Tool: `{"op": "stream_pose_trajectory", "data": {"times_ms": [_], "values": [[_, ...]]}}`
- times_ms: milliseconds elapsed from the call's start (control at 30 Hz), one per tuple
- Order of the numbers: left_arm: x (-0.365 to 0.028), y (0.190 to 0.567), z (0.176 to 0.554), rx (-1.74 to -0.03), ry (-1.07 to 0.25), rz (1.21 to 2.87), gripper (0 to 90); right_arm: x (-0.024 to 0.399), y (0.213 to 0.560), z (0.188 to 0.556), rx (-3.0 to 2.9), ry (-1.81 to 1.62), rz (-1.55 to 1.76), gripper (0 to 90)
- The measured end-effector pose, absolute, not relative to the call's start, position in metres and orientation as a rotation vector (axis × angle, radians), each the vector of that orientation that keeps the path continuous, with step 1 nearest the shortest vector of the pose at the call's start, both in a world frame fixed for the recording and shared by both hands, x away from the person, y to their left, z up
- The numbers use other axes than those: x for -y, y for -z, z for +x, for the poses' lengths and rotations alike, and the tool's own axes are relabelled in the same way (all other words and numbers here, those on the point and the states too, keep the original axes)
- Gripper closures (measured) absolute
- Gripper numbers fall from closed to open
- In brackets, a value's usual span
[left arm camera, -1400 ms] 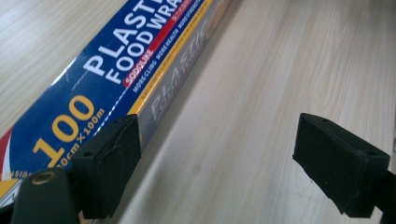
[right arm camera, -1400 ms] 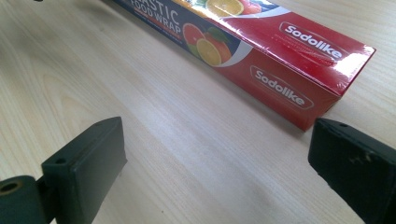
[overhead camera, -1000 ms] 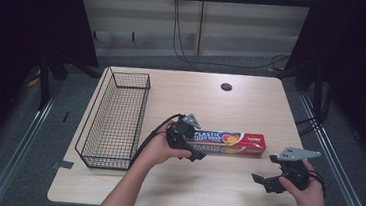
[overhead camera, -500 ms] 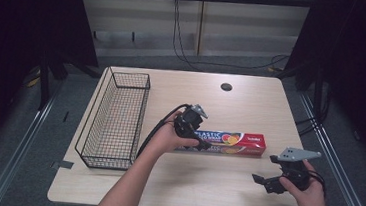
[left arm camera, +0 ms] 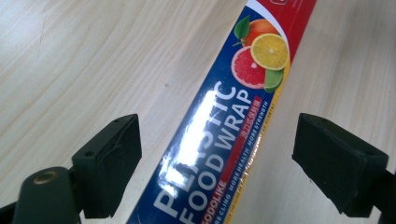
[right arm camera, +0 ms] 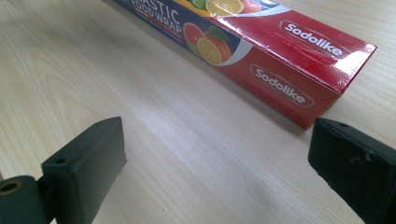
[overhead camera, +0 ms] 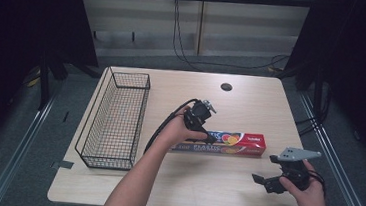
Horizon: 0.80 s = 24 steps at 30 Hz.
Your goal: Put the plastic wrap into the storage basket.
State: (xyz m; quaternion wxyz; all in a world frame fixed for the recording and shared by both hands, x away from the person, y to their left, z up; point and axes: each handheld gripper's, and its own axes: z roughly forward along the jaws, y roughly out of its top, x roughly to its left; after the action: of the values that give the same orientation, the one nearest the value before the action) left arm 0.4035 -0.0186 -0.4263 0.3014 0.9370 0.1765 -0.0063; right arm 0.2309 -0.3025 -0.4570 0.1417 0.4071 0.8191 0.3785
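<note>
Black right gripper (overhead camera: 270,183): nearest, low on the table's right front, held in the person's right hand; in the right gripper view its jaws stand wide apart with bare wood between them, pinching nothing, likely parked out of the way.
Red box end: the plastic wrap box (right arm camera: 280,60) shows its red end ahead of and beyond those jaws, apart from both pads.
Box position: the box (overhead camera: 227,143) lies flat, lengthwise across the table (overhead camera: 251,104), right of centre, on bare wood.
Left gripper (overhead camera: 200,115): over the box's left end, pointing down; in the left gripper view the box (left arm camera: 219,126) runs slantwise between the jaws, which are spread wider than it, neither pad touching. My reading: lined up for a grasp across the narrow width.
Room at the sides: open wood on both flanks of the box, so the pads can drop without scraping.
Wire basket (overhead camera: 114,119): empty, along the left edge, well apart from the box; a clear lane of tabletop lies between.
Far edge: a round cable hole (overhead camera: 226,86) in open wood.
</note>
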Motion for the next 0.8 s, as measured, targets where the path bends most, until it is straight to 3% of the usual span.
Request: {"op": "stream_pose_trajectory", "data": {"times_ms": [800], "values": [[0.044,0.455,0.406,-0.378,0.075,2.595,15.6,0.304,0.457,0.231,-2.361,-1.097,1.180,3.7]]}}
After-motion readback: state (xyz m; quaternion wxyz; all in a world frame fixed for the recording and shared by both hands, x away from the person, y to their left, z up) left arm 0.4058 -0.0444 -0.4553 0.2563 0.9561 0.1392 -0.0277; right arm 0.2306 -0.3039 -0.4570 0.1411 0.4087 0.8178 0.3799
